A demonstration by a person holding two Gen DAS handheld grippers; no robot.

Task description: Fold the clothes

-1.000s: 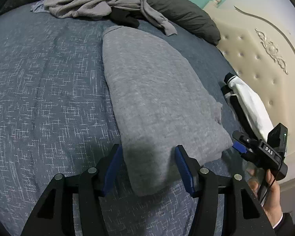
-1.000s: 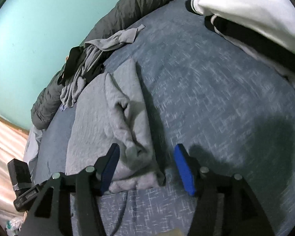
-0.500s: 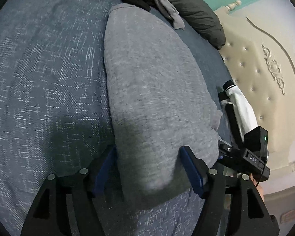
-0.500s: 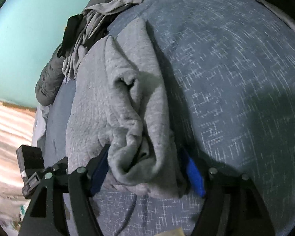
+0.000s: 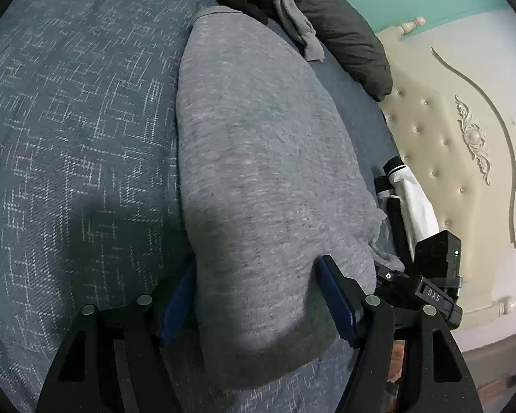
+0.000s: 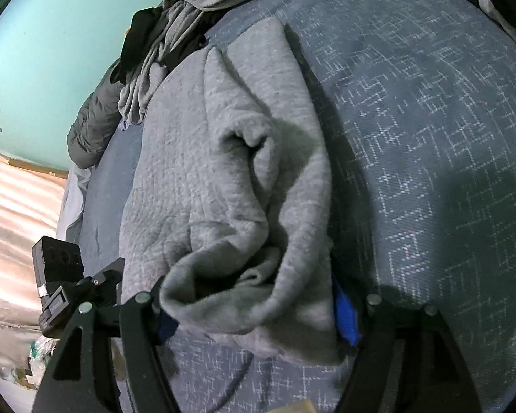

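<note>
A folded grey sweatshirt lies lengthwise on the blue patterned bedcover. My left gripper straddles its smooth near corner with the jaws wide, and the blue pads sit at the cloth's two sides. In the right wrist view the same sweatshirt shows its bunched, layered edge. My right gripper has that thick roll of cloth between its jaws, which are closing. The cloth partly hides both of its pads. The two grippers sit side by side at the garment's near end.
A heap of unfolded grey and black clothes lies at the bed's far end against a dark quilt. A white and black garment lies by the cream tufted headboard. The bed's edge drops to a wooden floor.
Both grippers have moved forward and down over the sweatshirt's near end, so the cloth now fills the gap between each pair of jaws. The left jaws stand wider than before.
</note>
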